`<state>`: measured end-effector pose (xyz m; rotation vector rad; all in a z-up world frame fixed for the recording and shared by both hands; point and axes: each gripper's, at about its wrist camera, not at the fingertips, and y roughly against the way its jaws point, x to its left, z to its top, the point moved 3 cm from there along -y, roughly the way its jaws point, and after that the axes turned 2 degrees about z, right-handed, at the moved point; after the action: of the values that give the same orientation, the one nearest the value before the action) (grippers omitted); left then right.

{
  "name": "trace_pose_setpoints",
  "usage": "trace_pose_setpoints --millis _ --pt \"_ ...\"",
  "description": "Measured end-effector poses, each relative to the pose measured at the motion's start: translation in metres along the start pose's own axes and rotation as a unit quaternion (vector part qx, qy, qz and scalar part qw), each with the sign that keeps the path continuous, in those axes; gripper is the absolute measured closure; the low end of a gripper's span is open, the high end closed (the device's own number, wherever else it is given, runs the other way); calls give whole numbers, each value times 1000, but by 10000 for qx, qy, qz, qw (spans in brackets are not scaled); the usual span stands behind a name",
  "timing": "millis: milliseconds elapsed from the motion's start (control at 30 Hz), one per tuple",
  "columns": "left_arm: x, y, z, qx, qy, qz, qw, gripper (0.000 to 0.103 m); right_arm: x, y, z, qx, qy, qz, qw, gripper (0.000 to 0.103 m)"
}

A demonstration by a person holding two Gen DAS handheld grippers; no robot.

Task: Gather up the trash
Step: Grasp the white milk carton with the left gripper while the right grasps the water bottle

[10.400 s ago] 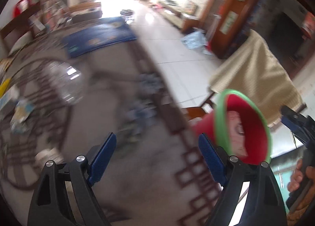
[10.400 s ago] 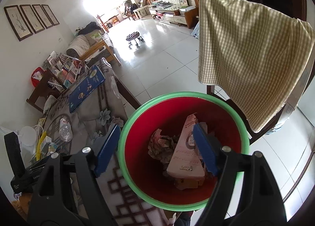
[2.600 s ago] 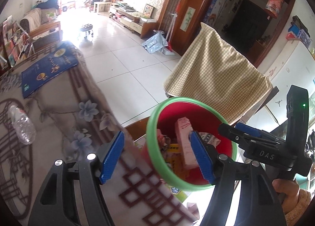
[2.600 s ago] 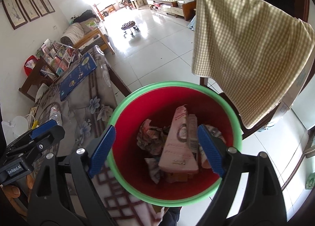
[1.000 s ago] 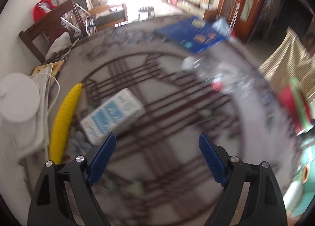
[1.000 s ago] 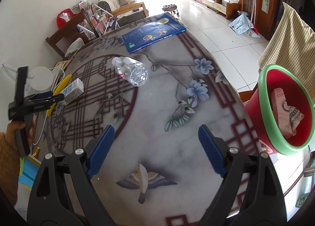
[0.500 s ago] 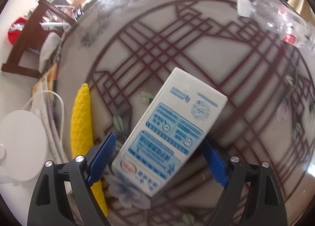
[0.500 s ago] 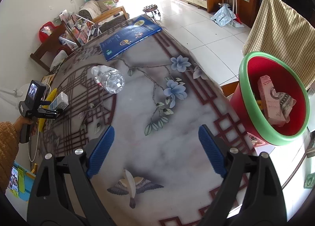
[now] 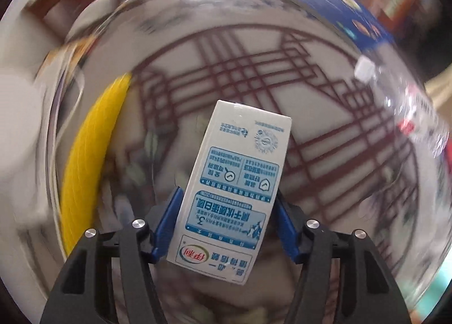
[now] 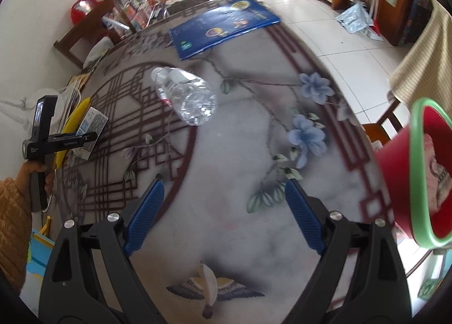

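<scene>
My left gripper is shut on a white and blue milk carton, its blue pads pressed on both sides. The carton also shows in the right wrist view, held by the left gripper at the table's left. An empty clear plastic bottle lies on its side in the middle of the table; it shows blurred in the left wrist view. My right gripper is open and empty above the table. A red bin with a green rim holding trash stands off the table's right edge.
A blue booklet lies at the far side of the patterned table. A yellow corn-shaped object lies left of the carton. A chair draped with checked cloth stands behind the bin. White items sit at the table's left edge.
My left gripper has closed on the milk carton, which has turned to line up between the fingers. The right gripper has drifted a little; the bin has slid toward the right edge.
</scene>
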<state>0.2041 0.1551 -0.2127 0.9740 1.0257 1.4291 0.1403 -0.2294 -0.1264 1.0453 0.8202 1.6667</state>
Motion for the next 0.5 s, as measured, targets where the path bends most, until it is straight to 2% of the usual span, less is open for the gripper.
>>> trace_pose_setpoints --millis 100,167,267,433,500 --pt "-7 12 -26 -41 455 -165 9988 46 11 -16 10 147 245 26 9996 17" --pt "-14 18 -41 -30 630 -291 9976 45 19 -28 21 248 500 34 9984 17" --pt "-25 23 -58 -45 739 -292 9968 45 31 -45 40 346 920 30 9952 17" --pt "-31 26 -69 -93 858 -301 9958 44 50 -71 79 433 1532 -12 9872 17" --pt "-29 23 -62 -104 891 -267 9956 44 57 -82 95 489 1728 -16 9837 17"
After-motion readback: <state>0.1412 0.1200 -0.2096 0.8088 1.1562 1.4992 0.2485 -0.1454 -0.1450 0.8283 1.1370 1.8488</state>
